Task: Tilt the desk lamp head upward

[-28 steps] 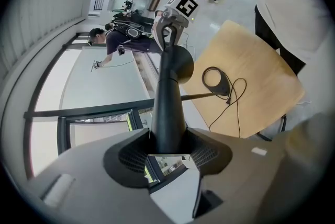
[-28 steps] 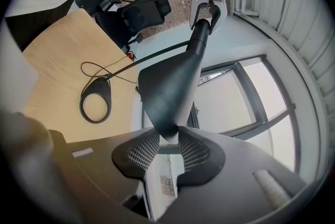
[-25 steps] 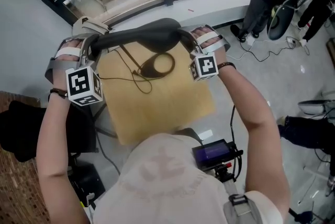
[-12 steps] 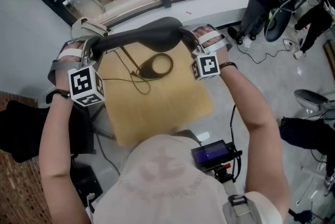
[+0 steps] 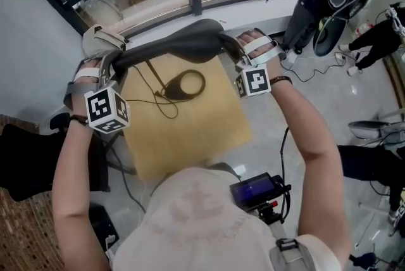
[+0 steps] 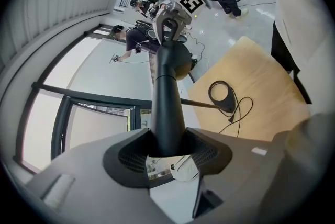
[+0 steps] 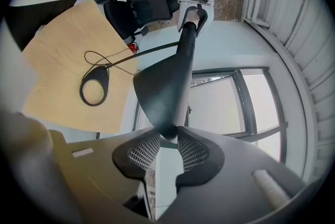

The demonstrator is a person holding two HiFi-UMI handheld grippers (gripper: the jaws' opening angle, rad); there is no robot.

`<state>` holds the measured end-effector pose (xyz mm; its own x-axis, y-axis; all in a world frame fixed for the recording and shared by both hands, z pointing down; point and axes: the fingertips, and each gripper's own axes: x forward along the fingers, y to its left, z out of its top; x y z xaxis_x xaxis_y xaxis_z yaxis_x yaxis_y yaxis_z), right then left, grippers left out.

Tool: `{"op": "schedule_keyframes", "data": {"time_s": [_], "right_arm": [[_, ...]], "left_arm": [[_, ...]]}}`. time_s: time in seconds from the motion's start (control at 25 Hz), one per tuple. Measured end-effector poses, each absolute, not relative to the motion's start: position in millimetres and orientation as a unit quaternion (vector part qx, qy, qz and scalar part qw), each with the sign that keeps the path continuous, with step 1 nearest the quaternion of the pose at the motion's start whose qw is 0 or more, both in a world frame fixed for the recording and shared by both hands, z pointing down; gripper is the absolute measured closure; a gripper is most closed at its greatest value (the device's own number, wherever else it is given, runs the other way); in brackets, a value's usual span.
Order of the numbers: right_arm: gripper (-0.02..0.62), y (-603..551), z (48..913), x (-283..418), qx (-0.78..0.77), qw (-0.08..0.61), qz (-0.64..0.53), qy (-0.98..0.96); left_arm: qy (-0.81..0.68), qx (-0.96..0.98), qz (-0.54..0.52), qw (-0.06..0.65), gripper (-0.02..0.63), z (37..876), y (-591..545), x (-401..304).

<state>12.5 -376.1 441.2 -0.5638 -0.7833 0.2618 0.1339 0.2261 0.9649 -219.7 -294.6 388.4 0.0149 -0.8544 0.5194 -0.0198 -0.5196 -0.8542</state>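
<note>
Left gripper (image 6: 167, 148) is clamping the narrow round end of the black lamp arm (image 6: 166, 92), its pads pressing on either side of the tube. Right gripper (image 7: 168, 148) is pinching the rounded tip of the lamp head (image 7: 161, 89) — its jaws have just been closing in a little further, and both meshed pads are touching the tip. Matte black and smooth, the lamp head is widening into a flat paddle just beyond the right jaws. It is then narrowing into the tube running across to the left gripper, so the whole piece is spanning the two claws in a shallow arch. Below that span, the lamp's ring-shaped base (image 6: 229, 105) is lying on the wooden tabletop (image 5: 190, 130), well apart from both grippers — a thin stem (image 6: 201, 105) is reaching from it toward the left gripper's end.
</note>
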Motion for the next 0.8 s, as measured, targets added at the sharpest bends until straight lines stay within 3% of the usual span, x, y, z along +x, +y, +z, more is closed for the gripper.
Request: {"op": "schedule_keyframes", "data": {"time_s": [0.8], "right_arm": [[0.489,-379,384,17,0.215,0.447,-0.642,-0.585]], "left_arm": [[0.409,-0.673,-0.520,0.331,0.387,399,-300,-221]]}}
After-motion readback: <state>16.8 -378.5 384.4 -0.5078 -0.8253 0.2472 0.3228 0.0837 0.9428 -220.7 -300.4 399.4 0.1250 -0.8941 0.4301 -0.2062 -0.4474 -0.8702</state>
